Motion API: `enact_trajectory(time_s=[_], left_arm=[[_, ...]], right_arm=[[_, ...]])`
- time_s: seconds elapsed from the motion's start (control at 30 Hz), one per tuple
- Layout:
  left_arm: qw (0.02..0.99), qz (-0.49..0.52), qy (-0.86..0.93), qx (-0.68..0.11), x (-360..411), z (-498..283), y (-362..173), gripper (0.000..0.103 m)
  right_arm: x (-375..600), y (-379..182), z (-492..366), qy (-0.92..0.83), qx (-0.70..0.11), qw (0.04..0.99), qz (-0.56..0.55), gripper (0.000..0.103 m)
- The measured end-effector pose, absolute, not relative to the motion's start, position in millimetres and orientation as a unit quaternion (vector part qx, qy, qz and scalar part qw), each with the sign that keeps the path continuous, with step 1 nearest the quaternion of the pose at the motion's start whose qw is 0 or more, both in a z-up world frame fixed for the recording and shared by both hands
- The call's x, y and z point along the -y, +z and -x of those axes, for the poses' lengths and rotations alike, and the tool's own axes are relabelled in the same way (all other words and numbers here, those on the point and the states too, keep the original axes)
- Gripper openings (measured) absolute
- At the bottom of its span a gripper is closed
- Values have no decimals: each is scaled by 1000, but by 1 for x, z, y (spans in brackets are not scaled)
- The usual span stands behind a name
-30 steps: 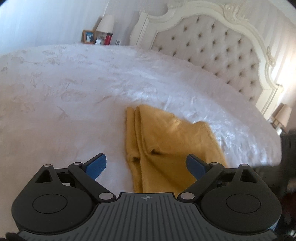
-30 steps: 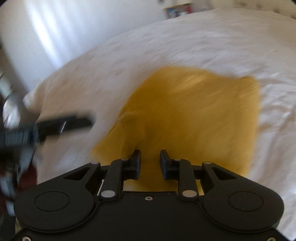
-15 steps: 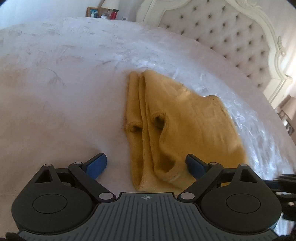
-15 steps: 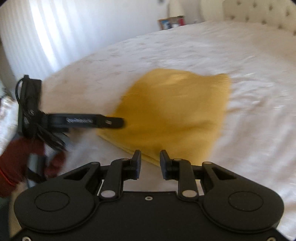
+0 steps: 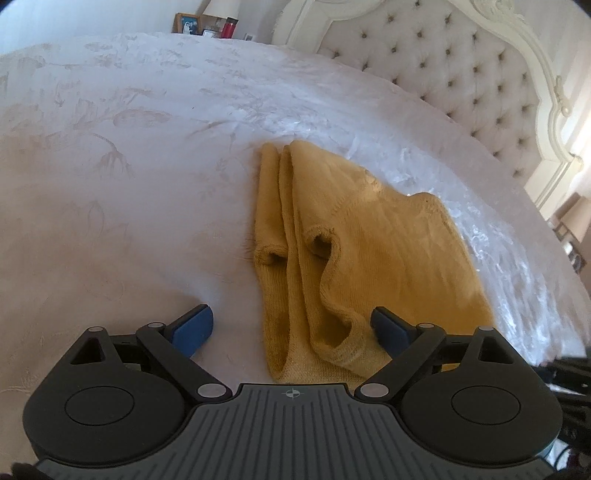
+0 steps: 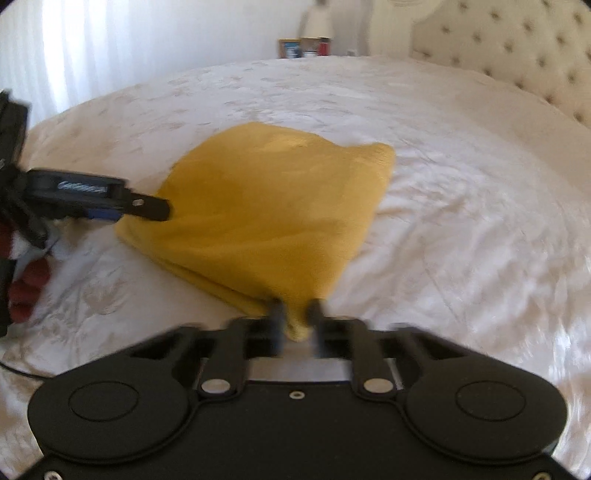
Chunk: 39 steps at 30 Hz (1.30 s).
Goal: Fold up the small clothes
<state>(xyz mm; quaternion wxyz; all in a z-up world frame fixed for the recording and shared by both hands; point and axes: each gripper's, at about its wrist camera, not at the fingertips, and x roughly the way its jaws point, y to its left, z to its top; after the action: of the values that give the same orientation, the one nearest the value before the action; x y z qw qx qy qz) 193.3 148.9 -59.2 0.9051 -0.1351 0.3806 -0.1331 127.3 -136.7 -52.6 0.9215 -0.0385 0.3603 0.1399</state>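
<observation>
A yellow knit garment lies folded lengthwise on the white bedspread, its sleeve openings facing me. My left gripper stands open, its blue pads wide apart on either side of the garment's near end, and neither pad presses on the cloth. In the right wrist view the garment shows its smooth side. My right gripper is closing its jaws on the garment's near corner, which sits between the fingertips. The left gripper reaches the cloth's left edge there.
A tufted cream headboard rises at the far right of the bed. A nightstand with a picture frame and a red cup stands behind the bed. A person's hand in a red sleeve holds the left gripper.
The left gripper has dropped closer to the garment's near end. The right gripper swung across to the garment's corner and narrowed its jaws around it.
</observation>
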Motion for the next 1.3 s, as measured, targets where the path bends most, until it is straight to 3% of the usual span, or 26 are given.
enact_trajectory(time_s=[0.13, 0.27, 0.3, 0.37, 0.4, 0.83, 1.07, 1.3], left_arm=[[901, 157, -132, -382, -154, -196, -59, 93], [900, 163, -130, -382, -153, -194, -58, 93], [899, 165, -133, -383, -153, -194, -57, 93], [892, 179, -154, -387, -153, -194, -56, 93], [886, 191, -167, -389, -153, -194, -57, 93], [855, 262, -212, -394, -152, -203, -69, 94], [864, 224, -207, -401, -141, -203, -65, 94], [866, 214, -197, -408, -142, -199, -61, 94]], right_arm=[[158, -57, -122, 127, -385, 914, -1, 15], [180, -49, -114, 156, -369, 914, -67, 30], [186, -47, -115, 162, -365, 912, -94, 36], [199, -45, -121, 169, -361, 907, -136, 64], [205, -45, -127, 173, -359, 904, -158, 67], [225, -74, -223, 194, -381, 862, -271, 74], [175, -32, -237, 182, -356, 908, -124, 75], [118, -8, -259, 252, -364, 892, -96, 72]])
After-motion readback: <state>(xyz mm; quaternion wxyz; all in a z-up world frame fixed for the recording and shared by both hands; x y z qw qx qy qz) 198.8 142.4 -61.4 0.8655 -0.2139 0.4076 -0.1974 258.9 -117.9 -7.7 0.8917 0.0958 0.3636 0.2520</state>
